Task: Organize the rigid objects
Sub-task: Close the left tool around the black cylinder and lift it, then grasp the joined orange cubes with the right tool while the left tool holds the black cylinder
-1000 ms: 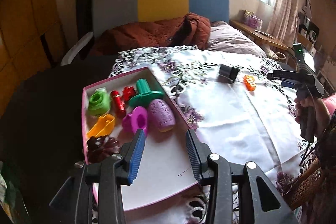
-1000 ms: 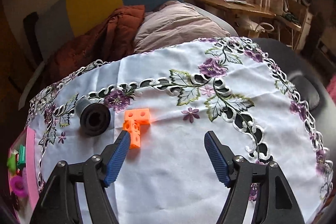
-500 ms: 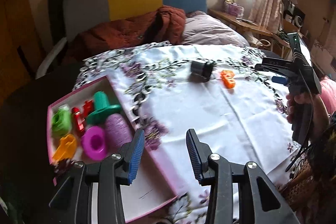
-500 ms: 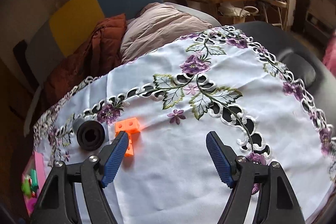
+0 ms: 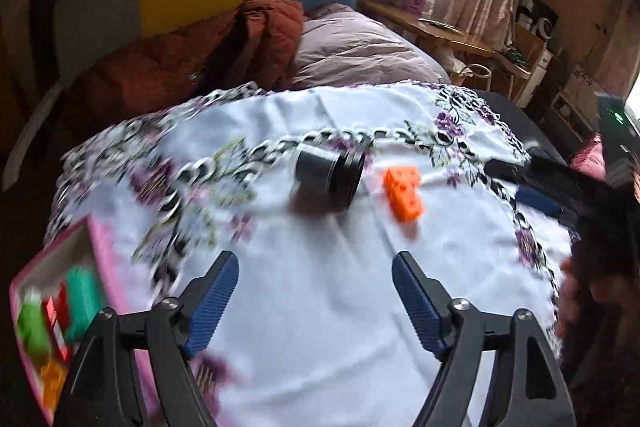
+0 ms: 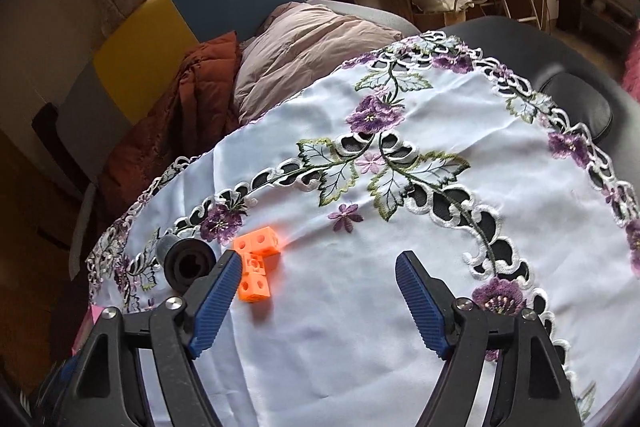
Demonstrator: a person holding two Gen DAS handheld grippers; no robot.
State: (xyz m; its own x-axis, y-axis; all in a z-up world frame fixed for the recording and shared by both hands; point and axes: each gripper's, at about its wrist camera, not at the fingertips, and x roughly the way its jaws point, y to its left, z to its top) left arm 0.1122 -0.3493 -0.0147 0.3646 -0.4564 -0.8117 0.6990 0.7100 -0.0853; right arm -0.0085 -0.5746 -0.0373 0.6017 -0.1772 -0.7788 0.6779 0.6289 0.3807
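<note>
White embroidered tablecloth [image 6: 360, 307] with purple flowers carries one black ribbed plastic cylinder [image 5: 330, 173] and, just beside it, one orange holed cube-block piece [image 6: 256, 267]. Left gripper [image 5: 316, 301] and right gripper [image 6: 318, 301] both gape, grasping nothing.

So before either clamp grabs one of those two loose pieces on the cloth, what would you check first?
1. Left gripper open and holding nothing: ok.
2. Right gripper open and holding nothing: ok.
3. Orange block within the right gripper's span: not ok, it lies at the left fingertip.
4. Black cylinder apart from the block: ok, a gap shows.
5. Pink box has room: cannot tell, blurred and cut off.
6. Left view sharp enough to aim: not ok, motion blur.
</note>
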